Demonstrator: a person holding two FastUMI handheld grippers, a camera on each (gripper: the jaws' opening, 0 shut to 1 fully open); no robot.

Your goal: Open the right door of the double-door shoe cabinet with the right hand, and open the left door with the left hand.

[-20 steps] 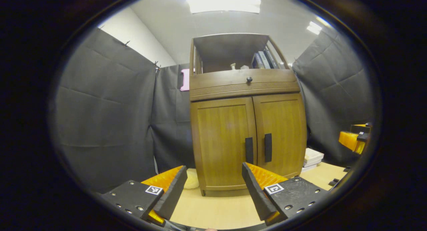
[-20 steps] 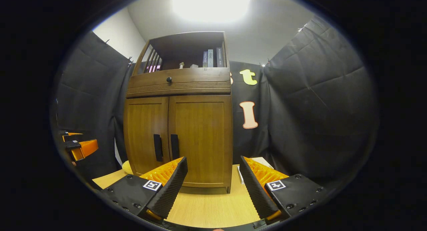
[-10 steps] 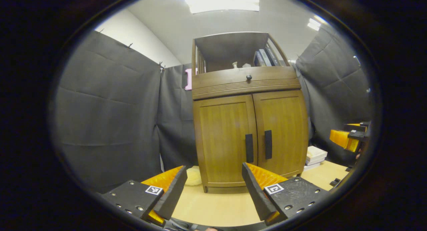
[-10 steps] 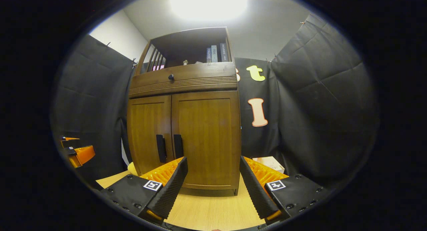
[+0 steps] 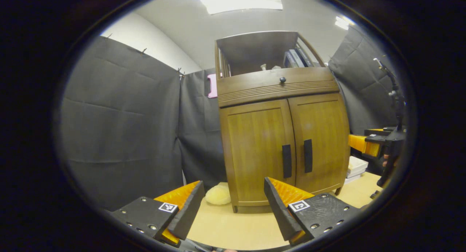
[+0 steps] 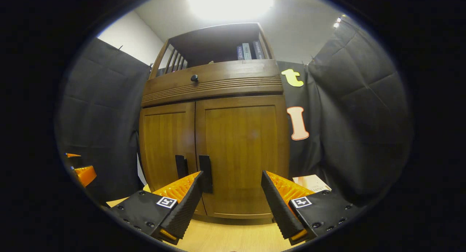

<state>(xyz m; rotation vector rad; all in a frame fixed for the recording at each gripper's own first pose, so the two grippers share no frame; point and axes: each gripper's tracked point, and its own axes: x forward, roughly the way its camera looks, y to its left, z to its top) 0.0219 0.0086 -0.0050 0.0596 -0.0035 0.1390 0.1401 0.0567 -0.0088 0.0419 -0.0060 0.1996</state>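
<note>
A brown wooden shoe cabinet [image 5: 284, 88] [image 6: 214, 84] stands on the light wood floor, both doors closed. The left door [image 5: 260, 150] [image 6: 165, 142] and right door [image 5: 322, 135] [image 6: 244, 146] each carry a black vertical handle, the left handle [image 5: 286, 161] [image 6: 180, 166] beside the right handle [image 5: 308, 156] [image 6: 205, 170]. My left gripper [image 5: 233, 204] is open, some way in front of the cabinet. My right gripper [image 6: 231, 201] is open, close before the right door, its left finger just below the right handle. The right gripper [image 5: 367, 146] also shows at the left gripper view's right edge.
Above the doors sit a drawer with a round knob [image 5: 282, 79] and an open shelf with books [image 5: 296, 59]. A pale soft lump [image 5: 217, 195] lies on the floor left of the cabinet. Stacked books [image 5: 355, 166] [image 6: 311, 182] lie to its right. Black cloth walls surround.
Both grippers have moved closer to the cabinet, the right one most, so the doors loom larger. The cabinet has shifted right in the left gripper view. Doors remain closed.
</note>
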